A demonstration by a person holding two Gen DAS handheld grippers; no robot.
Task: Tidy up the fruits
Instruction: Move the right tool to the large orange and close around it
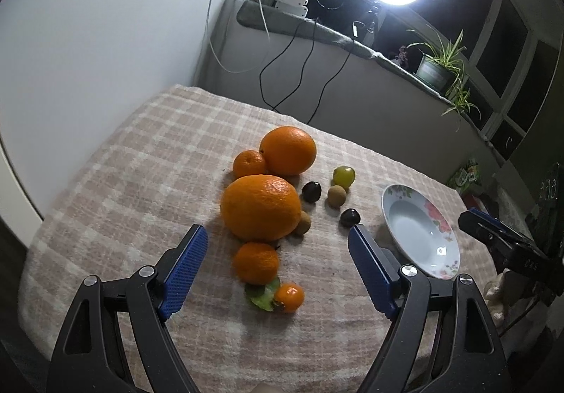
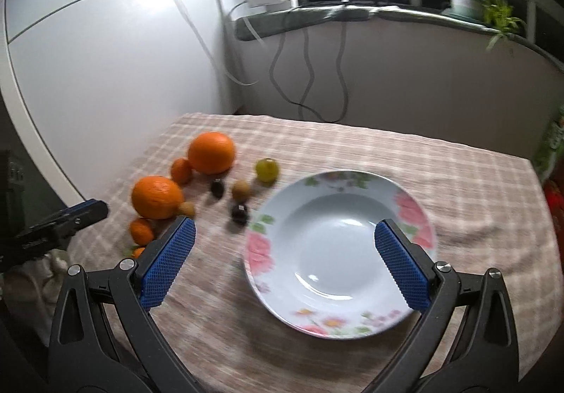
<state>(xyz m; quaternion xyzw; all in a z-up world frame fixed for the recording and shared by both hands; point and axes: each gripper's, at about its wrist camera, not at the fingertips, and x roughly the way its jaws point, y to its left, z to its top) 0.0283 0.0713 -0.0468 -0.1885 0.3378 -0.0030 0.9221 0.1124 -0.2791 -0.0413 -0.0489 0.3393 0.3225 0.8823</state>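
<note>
Fruits lie loose on the checked cloth of the desk, left of the empty plate (image 2: 338, 181). Left tool (image 1: 278, 234) and right tool (image 2: 283, 234) both gape, holding nothing. Round oranges (image 1: 261, 208) may roll if a finger nudges them sideways.

Counts: 2 large oranges (image 1: 260, 207) (image 1: 288, 150), 3 mandarins (image 1: 256, 262), 1 green grape (image 1: 343, 176), 2 dark grapes (image 1: 312, 191), 2 brown fruits (image 1: 336, 196), probably longans, 1 plate (image 1: 405, 213).
</note>
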